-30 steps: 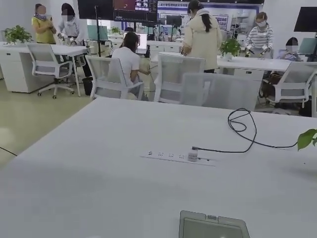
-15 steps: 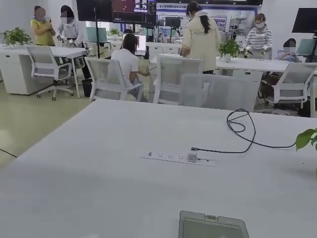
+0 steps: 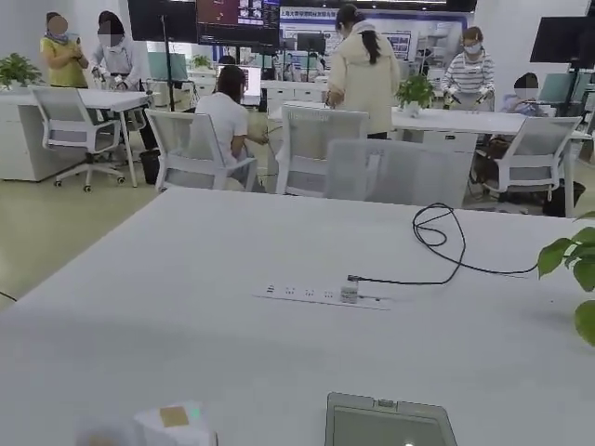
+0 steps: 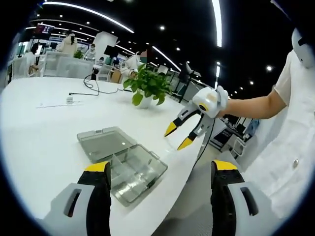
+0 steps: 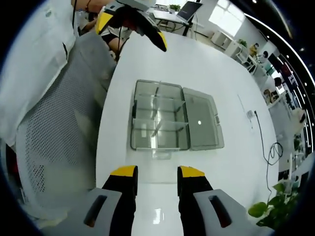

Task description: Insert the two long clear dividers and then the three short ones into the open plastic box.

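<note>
1. Lying open near the table's edge, the plastic box [image 5: 133,118] has its lid [image 5: 202,123] flat beside it, and clear dividers [image 5: 158,101] stand inside.
2. The right gripper [image 5: 157,172] hovers just off the box, its jaws narrowly apart and empty.
3. The left gripper [image 4: 161,167] hovers by the table edge, its jaws wide and empty.
4. The white table [image 5: 162,59] spreads broadly past the lid, and a potted plant [image 4: 147,88] stands well apart.
</note>
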